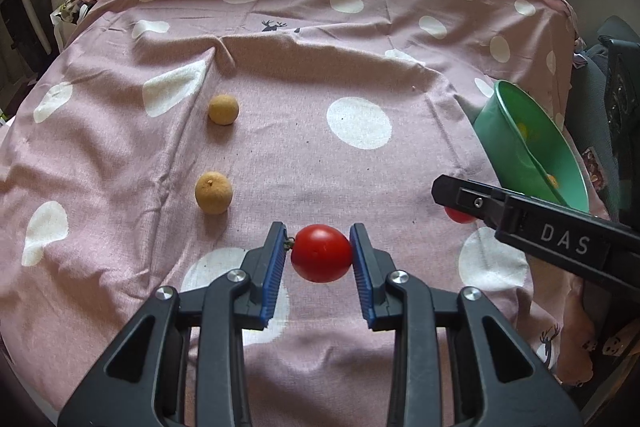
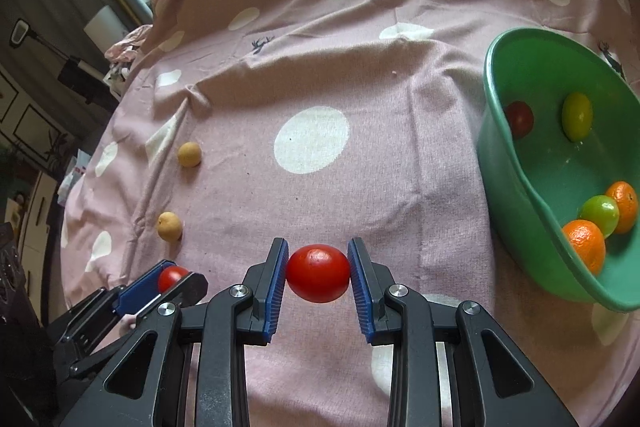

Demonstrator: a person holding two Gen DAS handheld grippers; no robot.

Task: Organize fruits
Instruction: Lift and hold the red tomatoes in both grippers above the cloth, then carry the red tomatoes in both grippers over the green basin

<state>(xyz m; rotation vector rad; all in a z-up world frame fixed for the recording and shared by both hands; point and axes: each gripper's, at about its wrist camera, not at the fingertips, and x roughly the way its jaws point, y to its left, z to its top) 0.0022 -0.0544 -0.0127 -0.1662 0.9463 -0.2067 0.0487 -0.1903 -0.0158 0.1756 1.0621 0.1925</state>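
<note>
Pinching a cherry tomato (image 1: 321, 253) lower centre, left hand-held gripper (image 1: 319, 254) pads on both sides; right hand-held gripper (image 2: 318, 274) likewise w/ 2nd tomato (image 2: 318, 273). Light, smooth, squashable skin, so grip gently across the middle. Green bowl (image 2: 516, 163) sits right.

Two small round fruits (image 2: 189, 154) (image 2: 170, 225) lie on the cloth (image 2: 360, 187) at the left, one behind the other. The bowl (image 2: 516, 163) sits at the right, tilted, with several fruits (image 2: 600, 215) in it. Each gripper (image 2: 318, 279) (image 1: 320, 255) holds a tomato (image 2: 318, 273) (image 1: 321, 253) above the cloth's near edge.
</note>
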